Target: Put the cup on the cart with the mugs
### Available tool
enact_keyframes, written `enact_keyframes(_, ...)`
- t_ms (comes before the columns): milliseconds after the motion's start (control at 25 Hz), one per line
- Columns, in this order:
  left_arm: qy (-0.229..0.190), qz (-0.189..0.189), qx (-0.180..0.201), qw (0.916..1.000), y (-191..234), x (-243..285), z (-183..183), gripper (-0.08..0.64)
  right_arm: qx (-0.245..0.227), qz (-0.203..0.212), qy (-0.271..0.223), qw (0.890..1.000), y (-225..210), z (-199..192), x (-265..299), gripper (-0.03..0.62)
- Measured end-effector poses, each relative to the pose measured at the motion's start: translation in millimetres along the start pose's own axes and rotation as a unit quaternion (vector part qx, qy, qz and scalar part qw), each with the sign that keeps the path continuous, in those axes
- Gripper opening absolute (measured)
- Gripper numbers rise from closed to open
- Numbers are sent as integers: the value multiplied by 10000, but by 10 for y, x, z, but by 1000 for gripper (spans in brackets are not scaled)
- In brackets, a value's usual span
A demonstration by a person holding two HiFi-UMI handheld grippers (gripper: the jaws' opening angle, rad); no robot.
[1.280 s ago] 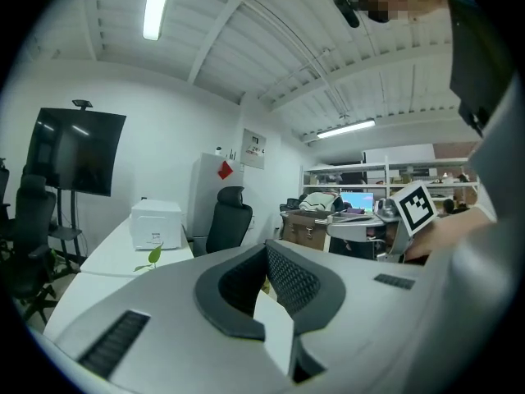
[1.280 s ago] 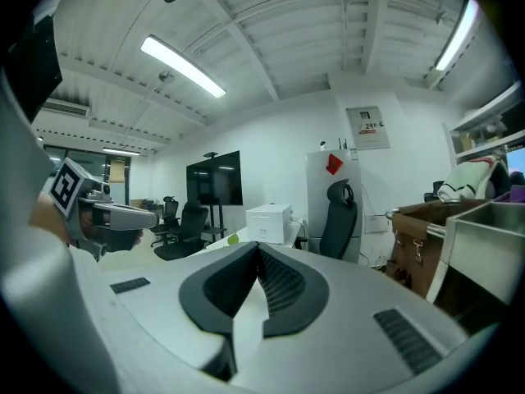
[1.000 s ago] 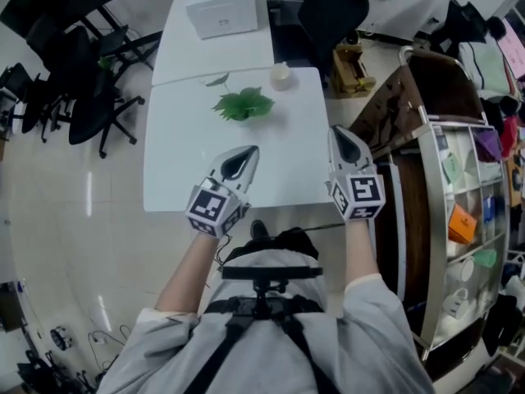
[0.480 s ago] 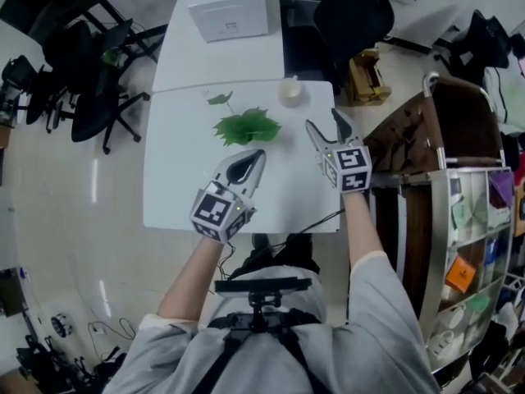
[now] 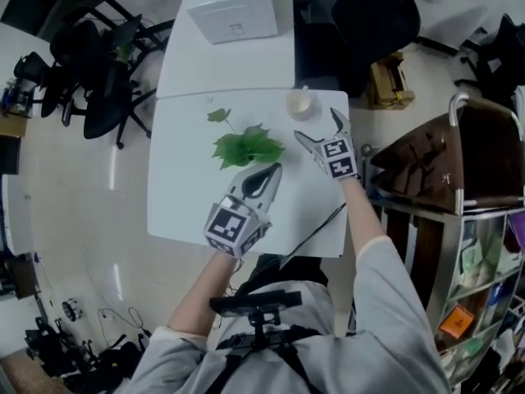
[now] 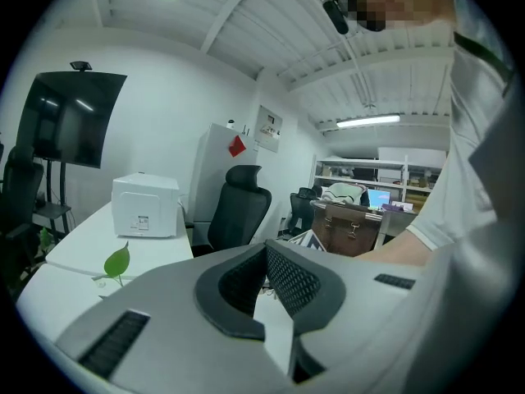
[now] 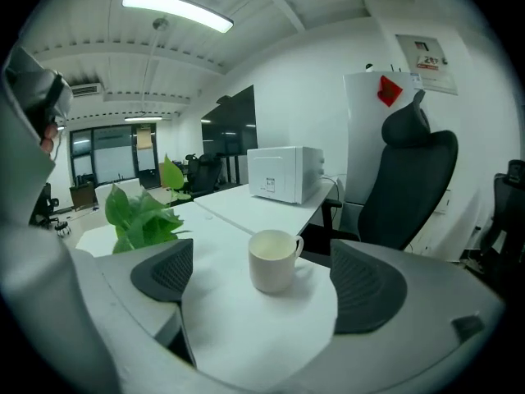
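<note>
A cream cup stands upright near the far right corner of the white table. My right gripper is open just short of it, and its jaws have just been opening with nothing pressed between them. In the right gripper view the cup stands between and a little beyond the two pads, handle to the right. My left gripper hovers over the table's middle, shut on nothing, beside the green plant. The cart stands to the right of the table; I cannot make out mugs on it.
A white box sits on the far table. A black office chair stands behind the cup, and more chairs stand at the left. A cable runs across the table's near right corner.
My right gripper has moved forward and left from the table's right edge up to the cup, and its jaws have opened wide. The left gripper has shifted forward towards the plant, still shut.
</note>
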State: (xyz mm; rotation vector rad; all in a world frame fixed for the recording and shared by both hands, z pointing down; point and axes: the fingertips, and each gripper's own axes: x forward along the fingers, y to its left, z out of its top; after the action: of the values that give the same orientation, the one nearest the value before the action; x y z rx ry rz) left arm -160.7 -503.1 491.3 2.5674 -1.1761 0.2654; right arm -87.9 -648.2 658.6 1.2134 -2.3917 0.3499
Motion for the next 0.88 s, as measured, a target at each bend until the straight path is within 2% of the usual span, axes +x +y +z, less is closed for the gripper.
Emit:
enact_keyframes(120,26,98,-86,9999,77,103,-57,3,-262,95,204,9994,-43,-242,354,512)
enact_keyframes(240,-1,245,-246,9994,158,180,-118,3,-288,137,251,9992,-82,-344,605,514)
enact_keyframes(440,-190,245,-272,9991,212,370,-185,3,-236,187,169,9994,-167,-412,944,512)
enact_keyframes(640,-108,235,-388,9989,210,586,-192,3,-322,342,300,9984,-134,-510,1138,512)
enact_keyframes(880,-259,262,-275,9989,311,731,-232,3,-311,296,160,9989,-157,-442,1325,512)
